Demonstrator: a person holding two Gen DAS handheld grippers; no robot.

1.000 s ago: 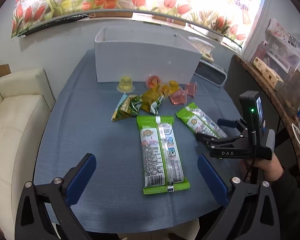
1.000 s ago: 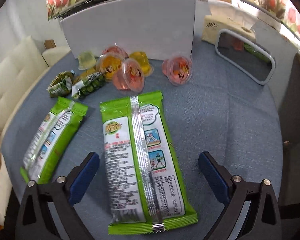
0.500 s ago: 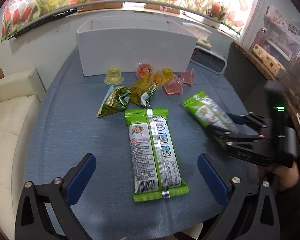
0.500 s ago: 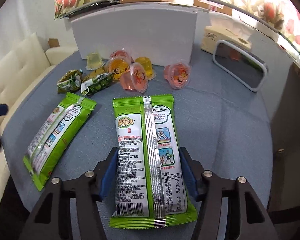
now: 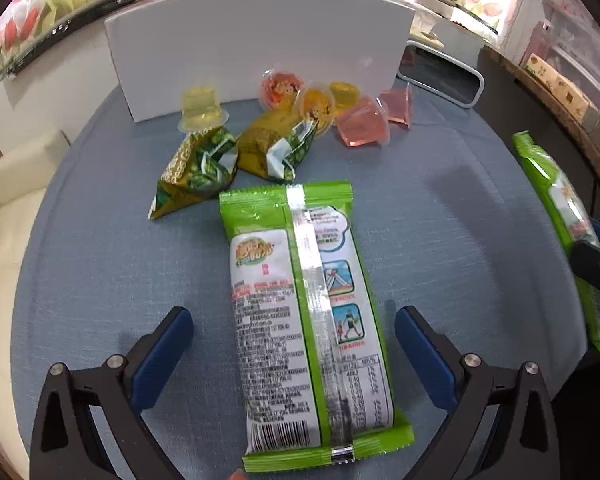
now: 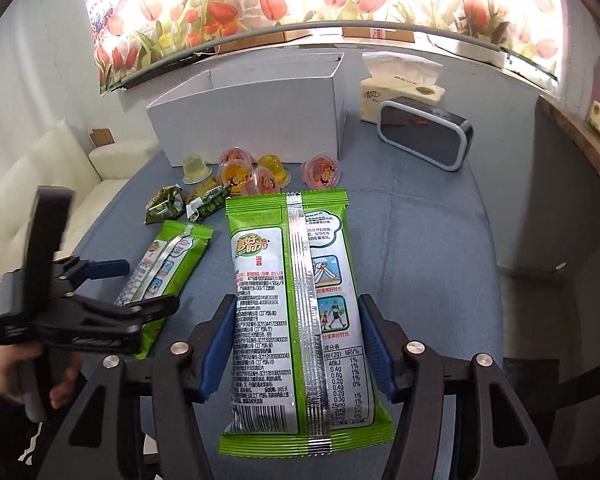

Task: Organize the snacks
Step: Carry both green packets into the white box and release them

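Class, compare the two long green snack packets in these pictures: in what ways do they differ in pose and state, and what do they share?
1. The packet in the right tongs is gripped between the blue pads; the packet on the table lies free between the open left tongs.
2. The gripped packet is lifted off the blue tablecloth; the other rests flat on it.
Both are green and white, seam side up.
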